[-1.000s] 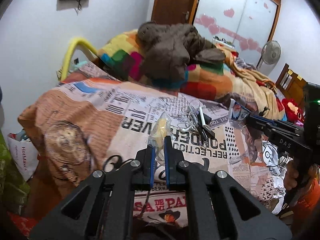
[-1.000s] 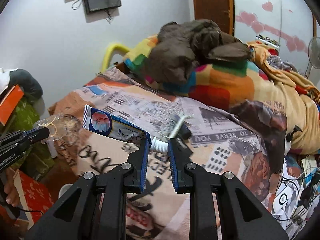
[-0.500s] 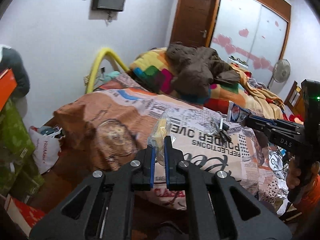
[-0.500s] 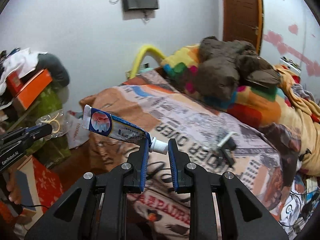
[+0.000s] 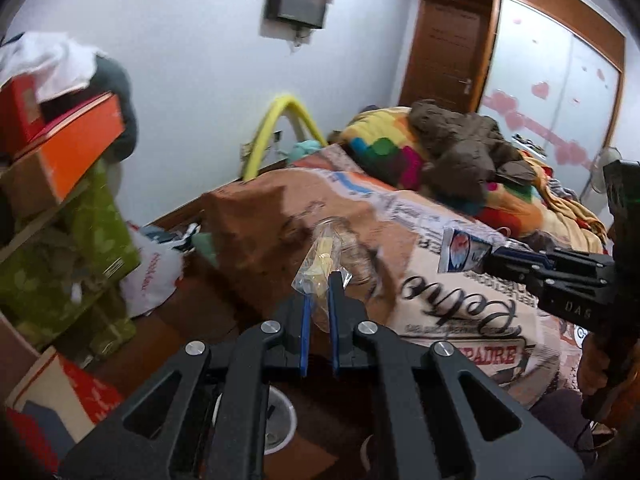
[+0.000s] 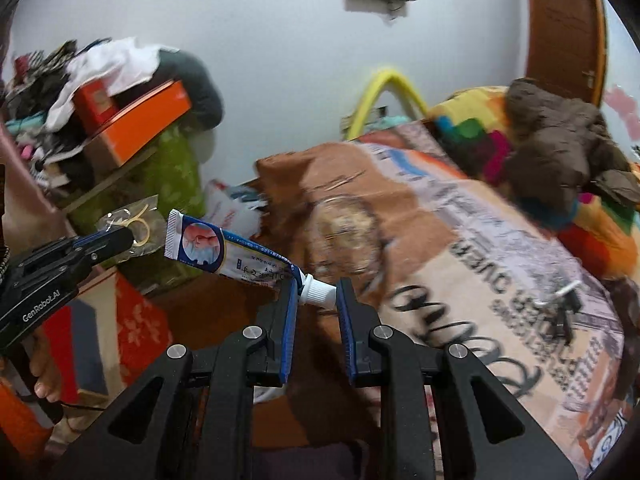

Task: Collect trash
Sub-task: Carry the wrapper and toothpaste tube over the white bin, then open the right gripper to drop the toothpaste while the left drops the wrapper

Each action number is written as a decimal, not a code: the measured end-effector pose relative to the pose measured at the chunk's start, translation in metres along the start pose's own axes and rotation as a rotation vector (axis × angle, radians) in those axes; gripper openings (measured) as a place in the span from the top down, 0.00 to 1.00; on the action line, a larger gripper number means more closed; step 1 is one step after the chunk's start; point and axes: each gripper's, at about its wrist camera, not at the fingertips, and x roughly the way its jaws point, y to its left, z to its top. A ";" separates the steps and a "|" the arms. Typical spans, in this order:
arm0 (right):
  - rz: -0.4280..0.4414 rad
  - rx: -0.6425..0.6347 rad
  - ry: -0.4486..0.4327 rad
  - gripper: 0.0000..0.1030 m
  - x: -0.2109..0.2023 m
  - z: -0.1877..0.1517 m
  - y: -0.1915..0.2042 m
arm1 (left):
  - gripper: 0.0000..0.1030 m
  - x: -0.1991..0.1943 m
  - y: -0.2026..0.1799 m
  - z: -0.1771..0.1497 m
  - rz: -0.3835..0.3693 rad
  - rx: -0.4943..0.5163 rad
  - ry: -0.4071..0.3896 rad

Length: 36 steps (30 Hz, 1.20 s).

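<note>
A bedroom: pale wall [image 5: 180, 60] across the upper frame, one bed [image 5: 460, 280] under a newsprint-pattern cover filling the right half of both views, and a cluttered shelf stack at left.

Count: two grippers, two pieces of trash. The left gripper [image 5: 318, 300], lower centre of its own view, is clamped on one clear plastic wrapper [image 5: 322, 260] with yellow contents; the wrapper stands up from the fingertips. The right gripper [image 6: 317, 294], lower centre of its own view, is clamped at the white cap end of one toothpaste tube [image 6: 224, 254], which slants up to the left. On the shelf side: one orange box [image 6: 148, 120], one green bag [image 5: 80, 248], one white plastic bag [image 5: 154, 276]. One brown garment [image 5: 460, 152] lies on a multicoloured blanket [image 5: 380, 148] at upper right. One yellow hoop [image 5: 276, 128] leans on the wall.

View differences: only the left view shows a white cup [image 5: 280, 420] on the floor under its gripper, the door [image 5: 444, 52] with its handle, and a fan at the right edge. Only the right view shows a hand [image 6: 44, 372] gripping the left tool's handle, and small dark items with a white stick [image 6: 564, 300] on the cover at right.

The bed's corner edge falls near frame centre; a strip of brown floor [image 5: 192, 320] lies between it and the shelf clutter.
</note>
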 end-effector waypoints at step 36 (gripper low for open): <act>0.125 -0.102 0.521 0.82 0.217 -0.068 0.123 | 0.93 0.084 0.169 -0.192 0.170 -0.384 0.368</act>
